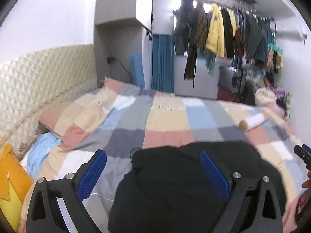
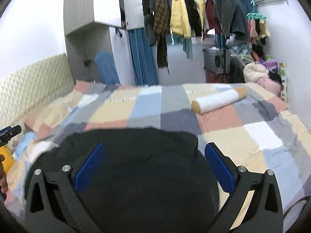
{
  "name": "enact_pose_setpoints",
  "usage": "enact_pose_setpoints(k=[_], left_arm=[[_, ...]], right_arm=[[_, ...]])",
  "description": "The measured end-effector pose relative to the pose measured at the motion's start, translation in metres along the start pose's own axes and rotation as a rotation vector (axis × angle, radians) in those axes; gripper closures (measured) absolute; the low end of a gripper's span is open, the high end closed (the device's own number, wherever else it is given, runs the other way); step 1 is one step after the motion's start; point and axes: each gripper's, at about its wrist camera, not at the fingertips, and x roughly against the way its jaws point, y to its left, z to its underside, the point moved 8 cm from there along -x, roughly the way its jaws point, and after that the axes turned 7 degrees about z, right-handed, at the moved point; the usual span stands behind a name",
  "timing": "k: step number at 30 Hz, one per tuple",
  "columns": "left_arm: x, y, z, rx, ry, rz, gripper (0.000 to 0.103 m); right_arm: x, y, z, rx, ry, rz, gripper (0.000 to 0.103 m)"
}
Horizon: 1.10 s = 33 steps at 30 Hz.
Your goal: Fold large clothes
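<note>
A black garment (image 1: 184, 184) lies bunched on the patchwork bed cover (image 1: 165, 116), at the near edge of the bed. My left gripper (image 1: 153, 167) hangs over its left part, jaws wide open, blue pads (image 1: 91, 174) apart with nothing between them. In the right wrist view the same black garment (image 2: 140, 170) fills the space under my right gripper (image 2: 153, 159), which is open too; its left pad (image 2: 89, 167) stands over the cloth, its right pad at the cloth's right edge. The right gripper's tip (image 1: 303, 153) shows at the far right of the left wrist view.
A white roll with tan ends (image 2: 217, 99) lies on the bed's far right. A cream quilted headboard (image 1: 38, 81) runs along the left, with a yellow cushion (image 1: 11, 174) and light blue cloth (image 1: 40, 149) below it. Hanging clothes (image 2: 194, 15) fill a rail beyond the bed.
</note>
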Motion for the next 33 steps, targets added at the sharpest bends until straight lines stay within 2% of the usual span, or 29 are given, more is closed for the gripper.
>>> enact_pose_setpoints(k=[6, 9, 11, 16, 22, 26, 28, 33], left_arm=[[0.098, -0.019, -0.036, -0.01, -0.078, 0.008, 0.003], [0.14, -0.028, -0.045, -0.028, -0.121, -0.02, 0.001], [0.16, -0.034, -0.047, -0.042, -0.136, -0.033, 0.001], [0.198, -0.053, -0.04, -0.052, -0.161, -0.011, 0.001], [0.22, -0.068, -0.02, -0.049, -0.158, 0.023, 0.001], [0.215, -0.076, -0.006, -0.06, -0.133, 0.035, 0.001], [0.206, -0.079, 0.0, -0.056, -0.096, 0.052, 0.001], [0.193, -0.076, 0.014, -0.062, -0.071, 0.015, 0.001]], right_arm=[[0.099, 0.005, -0.056, -0.023, -0.145, -0.028, 0.0], [0.144, 0.012, -0.073, -0.028, -0.207, -0.047, 0.0], [0.166, 0.015, -0.079, -0.028, -0.247, -0.066, 0.0], [0.204, 0.025, -0.072, -0.014, -0.272, -0.097, 0.0], [0.234, 0.029, -0.05, -0.033, -0.282, -0.139, 0.0], [0.237, 0.034, -0.03, -0.029, -0.256, -0.138, 0.0], [0.237, 0.038, -0.022, -0.018, -0.239, -0.149, 0.0], [0.236, 0.043, -0.011, 0.01, -0.223, -0.146, 0.0]])
